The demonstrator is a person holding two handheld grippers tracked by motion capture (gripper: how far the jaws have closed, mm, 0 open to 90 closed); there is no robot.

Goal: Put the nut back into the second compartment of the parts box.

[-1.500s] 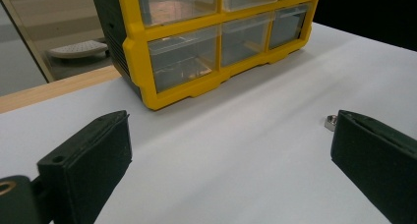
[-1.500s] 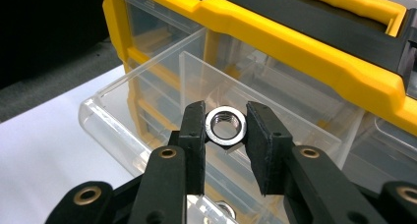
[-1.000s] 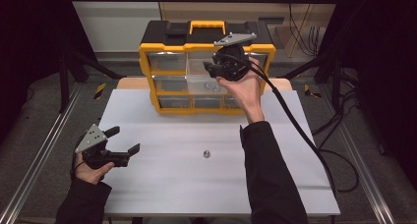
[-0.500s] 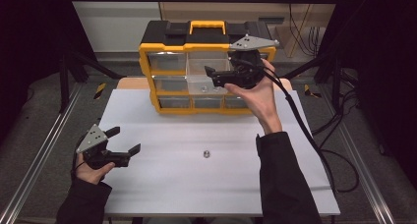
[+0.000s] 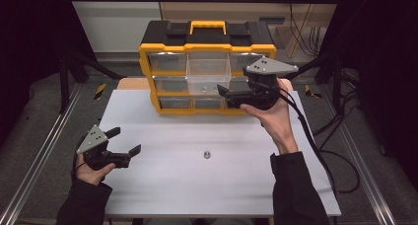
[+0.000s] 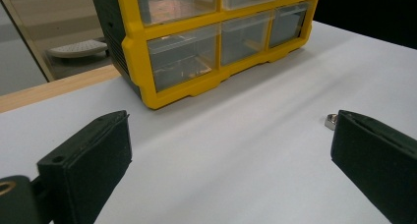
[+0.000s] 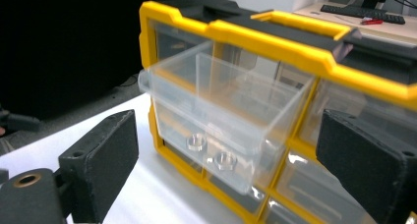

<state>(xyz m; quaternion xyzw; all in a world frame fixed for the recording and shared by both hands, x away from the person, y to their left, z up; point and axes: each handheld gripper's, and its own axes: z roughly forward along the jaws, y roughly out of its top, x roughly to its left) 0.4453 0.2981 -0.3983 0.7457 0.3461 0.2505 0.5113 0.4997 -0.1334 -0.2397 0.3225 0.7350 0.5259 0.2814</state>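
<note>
- Drawer [image 5: 209,76]: clear plastic, top-middle slot of yellow/black organizer [image 5: 207,37], pulled out toward the viewer, open on top. Sits upper centre of high view; centre of right gripper view [image 7: 216,121], tilted across the frame.
- Two nuts inside drawer, small, silvery, lying flat on its floor, side by side near the front wall [image 7: 196,142], [image 7: 225,160].
- Loose nut [image 5: 207,154]: small, metal, alone on white table, lower centre of high view, well apart from organizer; right edge in left gripper view [image 6: 331,121].

White table [image 5: 162,185], grey floor [image 5: 39,116], dark surrounds.
</note>
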